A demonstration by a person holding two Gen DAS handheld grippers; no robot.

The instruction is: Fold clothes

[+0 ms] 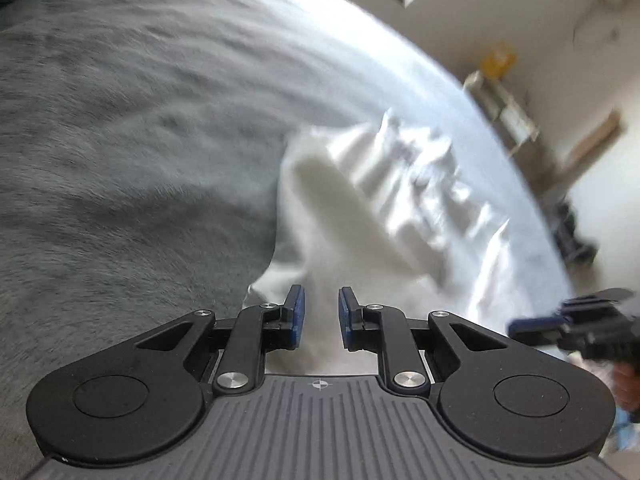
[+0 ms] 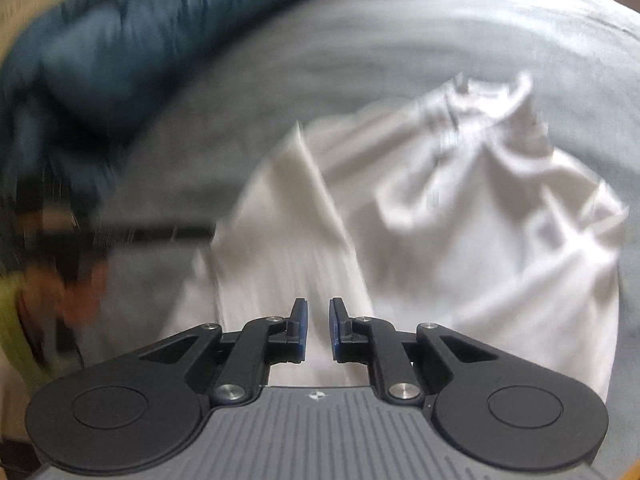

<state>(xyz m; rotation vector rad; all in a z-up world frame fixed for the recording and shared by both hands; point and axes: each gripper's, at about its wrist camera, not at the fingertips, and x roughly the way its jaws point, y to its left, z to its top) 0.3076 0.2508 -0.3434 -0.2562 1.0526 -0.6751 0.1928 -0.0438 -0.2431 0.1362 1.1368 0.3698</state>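
- left gripper (image 1: 321,316): 2 blue pads slightly apart, nothing pinched, above edge of white garment (image 1: 380,208)
- right gripper (image 2: 318,330): narrow gap, pinching nothing, over same garment (image 2: 460,216)
- garment crumpled on grey bed cover (image 1: 120,140)
- blue duvet (image 2: 140,32) beyond, blurred

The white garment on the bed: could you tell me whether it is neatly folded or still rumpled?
Rumpled. The white garment lies bunched in uneven creases and ridges on the grey bedcover, with no flat, squared edges in either view.
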